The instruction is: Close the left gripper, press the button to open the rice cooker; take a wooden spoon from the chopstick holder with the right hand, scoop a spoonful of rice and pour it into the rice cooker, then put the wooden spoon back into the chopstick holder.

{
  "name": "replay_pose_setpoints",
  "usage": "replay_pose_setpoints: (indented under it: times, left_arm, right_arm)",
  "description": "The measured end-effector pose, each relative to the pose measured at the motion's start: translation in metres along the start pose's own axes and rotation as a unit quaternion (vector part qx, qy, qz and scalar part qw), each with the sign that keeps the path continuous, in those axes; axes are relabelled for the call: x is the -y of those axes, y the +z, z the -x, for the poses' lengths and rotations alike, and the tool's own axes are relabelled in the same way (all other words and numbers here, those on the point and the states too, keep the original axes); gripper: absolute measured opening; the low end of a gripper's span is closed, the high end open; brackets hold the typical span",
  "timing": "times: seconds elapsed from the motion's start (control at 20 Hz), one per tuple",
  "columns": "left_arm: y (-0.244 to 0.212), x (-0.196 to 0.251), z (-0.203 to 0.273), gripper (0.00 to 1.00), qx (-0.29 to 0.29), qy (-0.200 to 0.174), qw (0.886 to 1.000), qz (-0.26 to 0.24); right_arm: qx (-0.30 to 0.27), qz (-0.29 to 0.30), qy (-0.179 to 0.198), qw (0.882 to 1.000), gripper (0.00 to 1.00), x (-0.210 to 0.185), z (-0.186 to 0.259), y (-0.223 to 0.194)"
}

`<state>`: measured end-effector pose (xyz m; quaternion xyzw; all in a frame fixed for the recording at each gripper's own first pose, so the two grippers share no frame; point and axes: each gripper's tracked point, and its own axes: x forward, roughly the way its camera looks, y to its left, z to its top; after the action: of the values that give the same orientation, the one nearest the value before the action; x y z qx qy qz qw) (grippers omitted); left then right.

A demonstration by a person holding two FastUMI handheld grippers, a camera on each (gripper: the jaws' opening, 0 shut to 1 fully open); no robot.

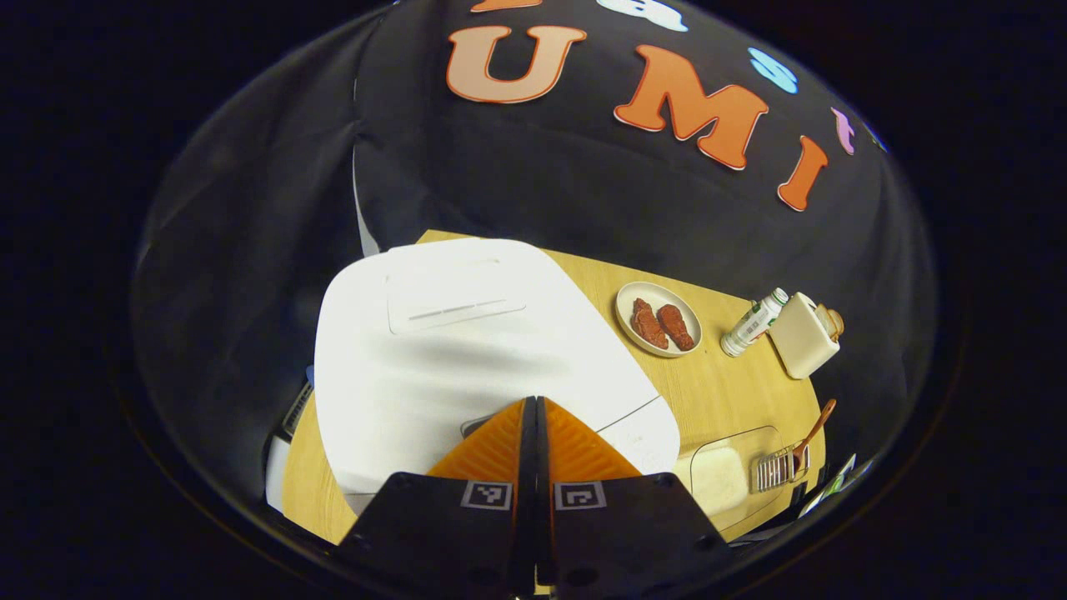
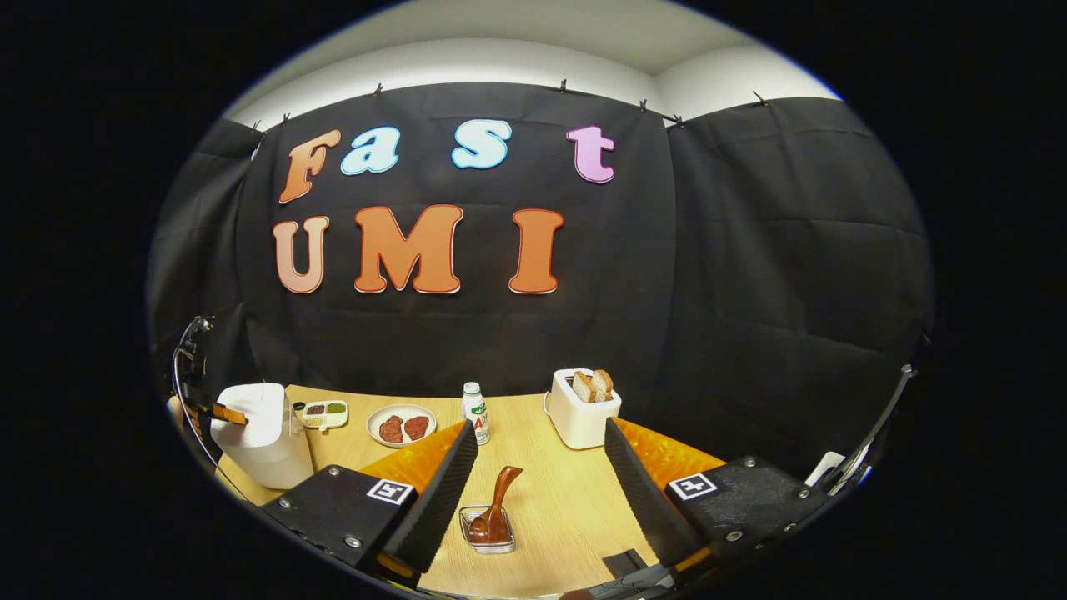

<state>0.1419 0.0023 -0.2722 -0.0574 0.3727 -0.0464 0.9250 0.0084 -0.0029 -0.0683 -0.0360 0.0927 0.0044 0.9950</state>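
Note:
My left gripper (image 1: pixel 534 402) is shut, its fingertips low over the front of the white rice cooker (image 1: pixel 450 333), whose lid is down. A grey button edge (image 1: pixel 477 426) peeks out just left of the tips. In the right gripper view the same gripper (image 2: pixel 225 413) touches the cooker (image 2: pixel 260 433) at the far left. My right gripper (image 2: pixel 540 427) is open, with nothing between its fingers. Below and ahead of it the wooden spoon (image 2: pixel 498 500) stands in the small chopstick holder (image 2: pixel 488 540). A clear box of rice (image 1: pixel 718 479) sits beside the holder (image 1: pixel 777 468) and the spoon (image 1: pixel 814 431).
On the wooden table (image 2: pixel 567 500) stand a plate with two pieces of meat (image 2: pixel 402 426), a small bottle (image 2: pixel 475 412), a white toaster with bread (image 2: pixel 581 413) and a little dish of condiments (image 2: pixel 324 412). Black cloth walls close the back.

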Motion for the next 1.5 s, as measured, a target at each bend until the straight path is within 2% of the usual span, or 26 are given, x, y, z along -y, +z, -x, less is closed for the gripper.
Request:
replay_pose_setpoints:
  times: [0.15,0.2,0.3,0.45,0.6,0.9,1.0,1.15,1.2,1.25,1.3,1.35,1.4,1.45,1.5]
  left_arm:
    - [0.009,-0.002,0.013,0.05,0.031,0.006,1.0,0.004]
    - [0.025,0.0,0.023,0.05,0.063,0.009,0.998,-0.001]
    - [0.06,0.003,0.054,0.05,0.119,0.018,0.993,-0.02]
    - [0.105,0.022,0.112,0.05,0.183,-0.004,0.983,-0.021]
    - [0.121,0.033,0.156,0.05,0.224,-0.003,0.974,-0.039]
    - [0.138,0.062,0.226,0.05,0.284,-0.01,0.957,-0.06]
    - [0.137,0.063,0.241,0.05,0.295,0.003,0.953,-0.065]
    - [0.133,0.054,0.252,0.05,0.3,0.043,0.95,-0.08]
    - [0.133,0.054,0.256,0.06,0.304,0.047,0.948,-0.081]
    - [0.13,0.055,0.261,0.05,0.307,0.047,0.947,-0.079]
    - [0.128,0.054,0.261,0.06,0.306,0.051,0.948,-0.076]
    - [0.125,0.05,0.261,0.08,0.306,0.055,0.948,-0.072]
    - [0.126,0.054,0.268,0.08,0.31,0.052,0.947,-0.066]
    - [0.128,0.056,0.273,0.2,0.318,0.047,0.945,-0.061]
    - [0.13,0.056,0.274,0.22,0.324,0.043,0.943,-0.058]
  right_arm:
    - [0.003,-0.005,0.008,1.0,0.95,-0.002,0.001,0.003]
    - [0.006,-0.004,0.009,1.0,0.95,-0.002,0.001,0.006]
    - [0.016,-0.004,0.009,1.0,0.95,-0.001,0.002,0.01]
    - [0.021,-0.002,0.015,1.0,0.95,-0.003,0.003,0.012]
    - [0.021,-0.001,0.019,1.0,0.95,-0.004,0.002,0.011]
    - [0.031,-0.008,0.028,0.999,0.95,-0.005,0.006,0.016]
    - [0.036,-0.013,0.03,0.999,0.95,-0.004,0.007,0.017]
    - [0.042,-0.018,0.033,0.998,0.95,-0.002,0.011,0.02]
    - [0.042,-0.019,0.033,0.998,1.0,0.0,0.011,0.019]
    - [0.042,-0.02,0.032,0.998,0.95,0.001,0.011,0.018]
    - [0.04,-0.022,0.033,0.998,1.0,0.0,0.012,0.017]
    - [0.039,-0.025,0.034,0.998,1.0,-0.001,0.012,0.016]
    - [0.04,-0.029,0.036,0.998,0.95,-0.002,0.012,0.016]
    - [0.041,-0.032,0.039,0.998,0.95,-0.004,0.013,0.016]
    - [0.041,-0.033,0.041,0.998,0.95,-0.005,0.014,0.016]
